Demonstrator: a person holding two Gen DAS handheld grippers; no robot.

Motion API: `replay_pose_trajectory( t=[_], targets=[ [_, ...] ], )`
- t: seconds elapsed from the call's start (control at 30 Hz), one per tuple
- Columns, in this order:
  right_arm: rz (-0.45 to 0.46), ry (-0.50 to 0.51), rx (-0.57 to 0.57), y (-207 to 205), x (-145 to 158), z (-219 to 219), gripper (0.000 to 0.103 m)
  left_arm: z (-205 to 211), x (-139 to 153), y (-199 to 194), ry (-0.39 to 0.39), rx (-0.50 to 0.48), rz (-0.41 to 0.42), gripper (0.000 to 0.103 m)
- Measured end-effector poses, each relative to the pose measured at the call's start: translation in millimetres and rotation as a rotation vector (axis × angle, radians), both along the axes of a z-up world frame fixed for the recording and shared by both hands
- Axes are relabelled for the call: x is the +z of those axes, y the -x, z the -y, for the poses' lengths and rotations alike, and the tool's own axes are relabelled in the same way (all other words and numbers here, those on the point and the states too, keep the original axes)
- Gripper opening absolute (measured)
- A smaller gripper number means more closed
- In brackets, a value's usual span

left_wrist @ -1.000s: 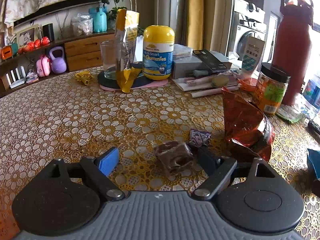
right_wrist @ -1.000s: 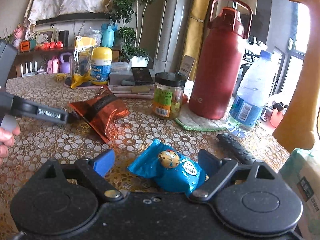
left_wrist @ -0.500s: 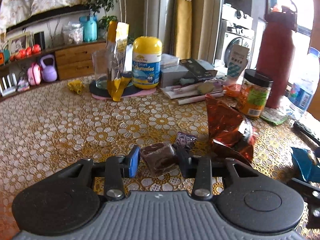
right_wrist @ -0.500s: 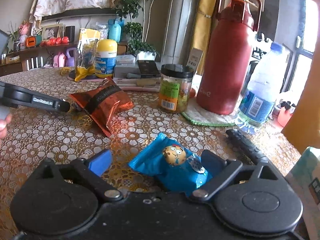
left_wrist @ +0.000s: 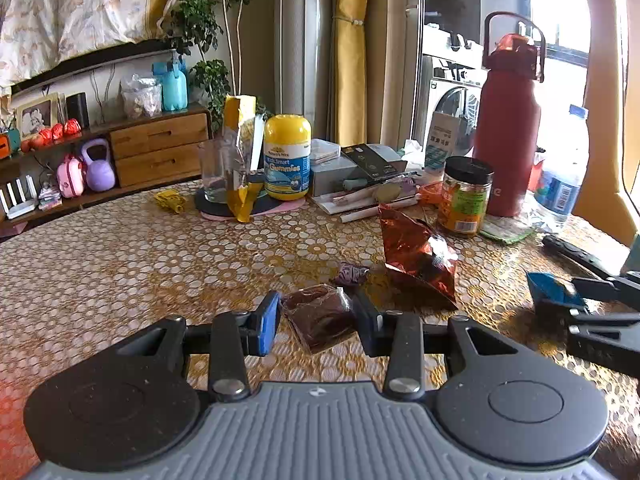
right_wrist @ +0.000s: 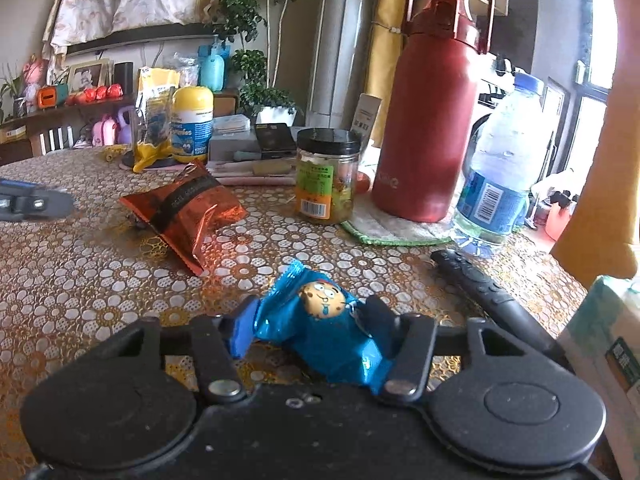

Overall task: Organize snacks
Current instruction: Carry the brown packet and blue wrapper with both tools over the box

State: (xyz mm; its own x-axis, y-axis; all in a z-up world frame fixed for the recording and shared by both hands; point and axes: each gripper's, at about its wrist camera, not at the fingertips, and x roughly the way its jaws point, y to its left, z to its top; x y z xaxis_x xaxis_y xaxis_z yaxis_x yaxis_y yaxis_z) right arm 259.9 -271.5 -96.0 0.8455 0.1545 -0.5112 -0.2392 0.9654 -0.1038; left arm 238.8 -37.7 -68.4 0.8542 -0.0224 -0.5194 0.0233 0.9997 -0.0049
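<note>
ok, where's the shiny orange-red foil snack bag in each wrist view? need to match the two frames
Left wrist: shiny orange-red foil snack bag lies right of centre on the lace-patterned tablecloth, just beyond the small purple wrapped candy.
Right wrist: same bag lies left of centre, in the middle distance.
Shared landmark: the clear jar with black lid, behind the bag and in front of the tall red bottle in both.

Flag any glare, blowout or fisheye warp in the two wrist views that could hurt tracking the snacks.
Left wrist view: window at upper right blown out; red bottle backlit; table edge bows from the fisheye; brown snack sharp. Right wrist view: window at right overexposed; foil glints on orange bag and blue cookie pack; lower corners dark.
</note>
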Motion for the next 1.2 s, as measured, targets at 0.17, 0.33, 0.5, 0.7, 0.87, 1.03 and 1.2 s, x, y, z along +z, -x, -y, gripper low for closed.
replay_pose_trajectory(
  t=[0.17, 0.33, 0.5, 0.7, 0.87, 1.03, 1.2],
  targets=[
    [0.006, -0.009, -0.016, 8.6, 0.5, 0.9, 0.041, -7.4, 13.0, 29.2, 0.015, 0.007, 0.016, 0.039],
    [-0.014, -0.082, -0.003, 28.1, 5.9, -3.3, 0.04, -19.0, 28.1, 64.5, 0.032, 0.022, 0.041, 0.039],
    [-0.018, -0.12, 0.027, 61.2, 13.9, -21.5, 0.04, -33.4, 33.9, 100.8, 0.024, 0.045, 0.05, 0.039],
    [-0.035, -0.163, 0.062, 100.2, 20.0, -46.0, 0.04, -50.9, 29.0, 142.7, 0.039, 0.097, 0.03, 0.039],
    [-0.042, -0.177, 0.078, 122.6, 25.6, -57.6, 0.04, -59.9, 30.6, 171.5, 0.047, 0.12, 0.034, 0.039],
    [-0.025, -0.192, 0.088, 148.3, 37.2, -64.2, 0.041, -64.3, 35.2, 194.8, 0.056, 0.131, 0.053, 0.039],
    [-0.003, -0.223, 0.107, 170.8, 51.5, -67.6, 0.041, -66.4, 41.4, 215.4, 0.059, 0.136, 0.078, 0.039]
  ],
)
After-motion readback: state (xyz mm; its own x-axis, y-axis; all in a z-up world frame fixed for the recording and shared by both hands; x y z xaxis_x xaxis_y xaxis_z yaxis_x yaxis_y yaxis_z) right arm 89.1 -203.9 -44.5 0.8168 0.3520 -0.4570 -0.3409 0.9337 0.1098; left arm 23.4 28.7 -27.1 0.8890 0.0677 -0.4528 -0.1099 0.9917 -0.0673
